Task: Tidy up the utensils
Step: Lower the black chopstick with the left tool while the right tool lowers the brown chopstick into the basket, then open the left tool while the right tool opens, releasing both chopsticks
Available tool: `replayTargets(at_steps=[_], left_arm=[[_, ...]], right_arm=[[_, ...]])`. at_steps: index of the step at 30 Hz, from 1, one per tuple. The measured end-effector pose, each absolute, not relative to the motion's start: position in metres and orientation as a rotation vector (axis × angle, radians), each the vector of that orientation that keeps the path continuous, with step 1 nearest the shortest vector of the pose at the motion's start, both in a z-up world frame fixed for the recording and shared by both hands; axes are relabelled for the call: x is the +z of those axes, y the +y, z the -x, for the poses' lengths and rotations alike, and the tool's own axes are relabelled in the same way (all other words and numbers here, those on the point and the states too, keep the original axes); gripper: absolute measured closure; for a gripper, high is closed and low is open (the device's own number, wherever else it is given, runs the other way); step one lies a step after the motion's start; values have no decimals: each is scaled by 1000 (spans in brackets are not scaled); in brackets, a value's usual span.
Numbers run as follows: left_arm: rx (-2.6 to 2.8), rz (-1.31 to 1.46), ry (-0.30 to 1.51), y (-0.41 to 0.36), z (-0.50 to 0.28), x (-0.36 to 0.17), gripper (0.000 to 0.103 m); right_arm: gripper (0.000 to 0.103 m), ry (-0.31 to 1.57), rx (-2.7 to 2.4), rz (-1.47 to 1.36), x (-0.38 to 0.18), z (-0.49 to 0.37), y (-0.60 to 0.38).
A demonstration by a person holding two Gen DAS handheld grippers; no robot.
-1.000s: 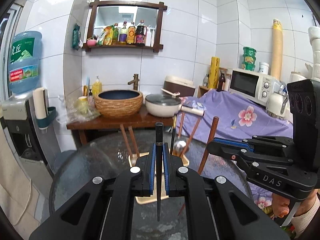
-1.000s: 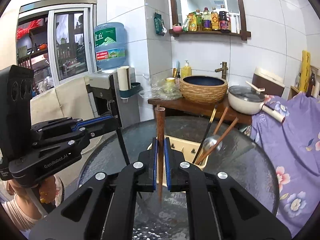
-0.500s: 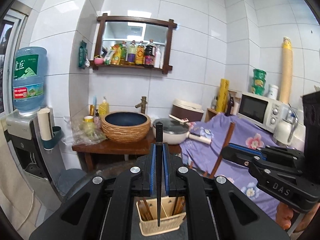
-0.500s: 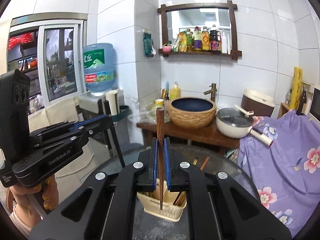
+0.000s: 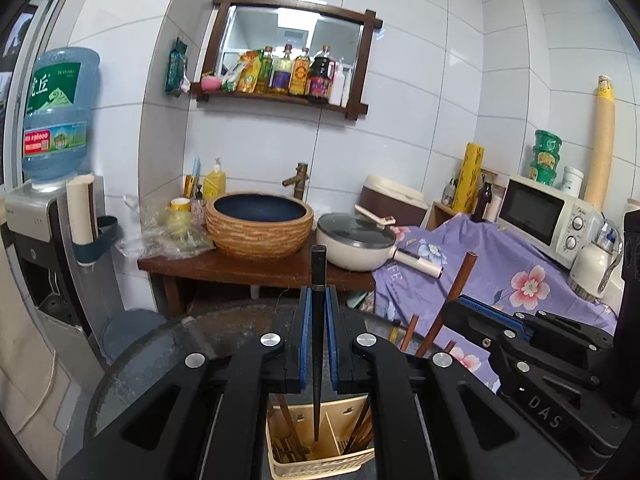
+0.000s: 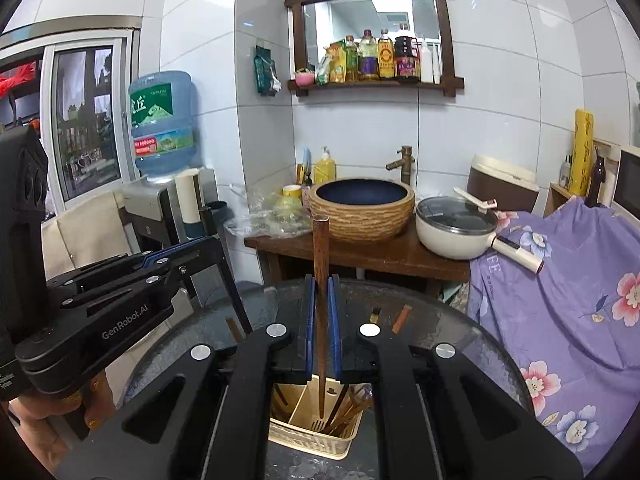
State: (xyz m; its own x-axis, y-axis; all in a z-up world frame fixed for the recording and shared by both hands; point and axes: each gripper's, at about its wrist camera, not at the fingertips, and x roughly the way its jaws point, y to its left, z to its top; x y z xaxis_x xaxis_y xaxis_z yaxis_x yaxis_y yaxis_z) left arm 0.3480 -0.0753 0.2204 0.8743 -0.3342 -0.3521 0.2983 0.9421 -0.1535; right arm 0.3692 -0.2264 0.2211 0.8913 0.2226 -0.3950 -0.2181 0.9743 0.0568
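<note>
Your left gripper [image 5: 319,344] is clamped on a thin black chopstick [image 5: 318,320], its blue pads pressing both sides; the stick is square at the top, tapers downward, and stands upright at the lower centre of the left view, its tip hanging over the holder [image 5: 320,454]. That holder is a cream plastic basket with a slotted base band and a divider wall, and brown sticks already lean in both compartments. Your right gripper [image 6: 321,336] is likewise closed on a brown chopstick [image 6: 321,300], wood-grained, blunt and square on top, narrowing to a point that hangs over the same basket at the bottom centre of the right view, near the divider; whether either tip touches anything inside I cannot tell. The basket stands on a round table [image 6: 472,344] of dark textured glass. At the lower left of the right view your left hand [image 6: 60,408] shows under the other tool. Beyond the table, mid-frame, a ribbed woven-look basin [image 6: 362,210] with a dark blue inside sits on a brown wooden stand, a cream pan [image 6: 456,228] with a glass lid beside it. A purple flowered cloth [image 6: 560,280] drapes the right side.
</note>
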Motion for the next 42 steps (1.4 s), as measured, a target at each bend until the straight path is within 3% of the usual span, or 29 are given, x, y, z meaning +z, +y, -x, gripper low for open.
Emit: replayTargets(at_steps=[16, 31, 34, 35, 36, 37, 38, 42], left_arm=[[-299, 59, 514, -75, -363, 136, 96], [-298, 30, 481, -73, -353, 134, 95], [-304, 36, 442, -68, -338, 142, 82], [-305, 43, 417, -64, -329, 145, 73], [-303, 45, 394, -61, -320, 146, 61], [-299, 44, 376, -59, -312, 147, 55], [-289, 42, 348, -55, -300, 146, 47], [-249, 20, 280, -42, -258, 137, 26]], right_arm=[[96, 514, 217, -17, 154, -388, -226], [95, 460, 217, 10, 157, -373, -225], [94, 428, 217, 30, 160, -357, -225], [91, 412, 222, 33, 161, -349, -226], [80, 394, 228, 33, 160, -341, -226], [61, 371, 223, 28, 159, -330, -227], [54, 347, 214, 27, 157, -320, -228], [51, 312, 184, 51, 142, -283, -225]])
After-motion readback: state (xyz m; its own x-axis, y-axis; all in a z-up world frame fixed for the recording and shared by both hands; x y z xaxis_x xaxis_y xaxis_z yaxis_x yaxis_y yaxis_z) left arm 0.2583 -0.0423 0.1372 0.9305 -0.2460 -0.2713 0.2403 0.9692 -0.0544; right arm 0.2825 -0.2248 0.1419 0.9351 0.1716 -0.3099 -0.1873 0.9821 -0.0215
